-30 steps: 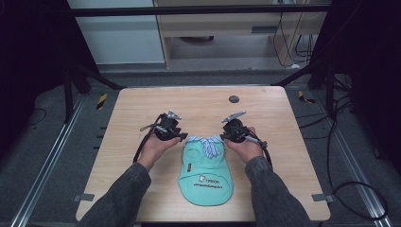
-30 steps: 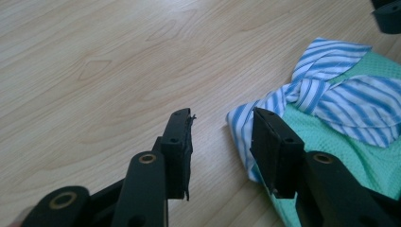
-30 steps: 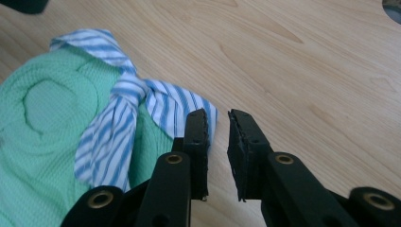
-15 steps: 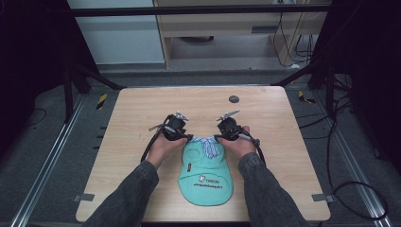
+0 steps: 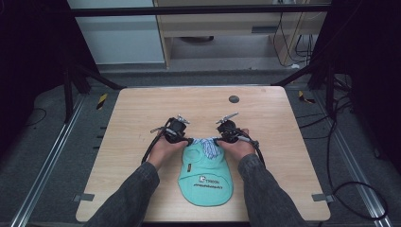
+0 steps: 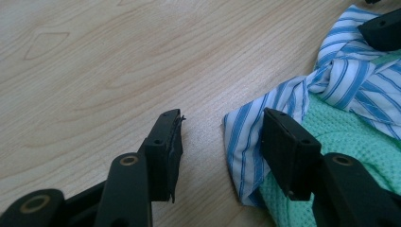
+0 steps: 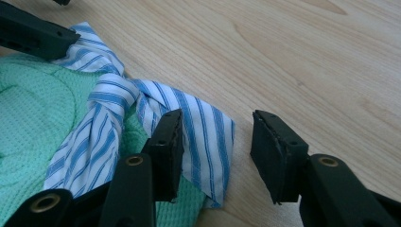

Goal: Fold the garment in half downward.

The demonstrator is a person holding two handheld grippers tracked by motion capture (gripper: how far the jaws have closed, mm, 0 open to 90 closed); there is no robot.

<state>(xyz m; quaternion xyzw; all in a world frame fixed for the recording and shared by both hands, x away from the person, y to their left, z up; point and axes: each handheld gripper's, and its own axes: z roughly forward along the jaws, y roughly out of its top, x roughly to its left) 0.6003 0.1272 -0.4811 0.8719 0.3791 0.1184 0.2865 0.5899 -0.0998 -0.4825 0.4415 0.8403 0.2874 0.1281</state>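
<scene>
A green garment (image 5: pixel 204 171) lies on the table (image 5: pixel 132 113) near the person's edge, its striped collar (image 5: pixel 208 144) knotted at the far end. The left gripper (image 6: pixel 220 135) sits at the collar's left tip, jaws wide apart and holding nothing. The right gripper (image 7: pixel 215 137) straddles the right tip, also gaping, nothing clamped.

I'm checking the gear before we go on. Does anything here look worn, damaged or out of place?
The left gripper has a frayed pad: the tip of its left-hand finger in the left gripper view shows ragged black edges. The green garment with its striped collar lies flat on the table; nothing else stands out.
</scene>
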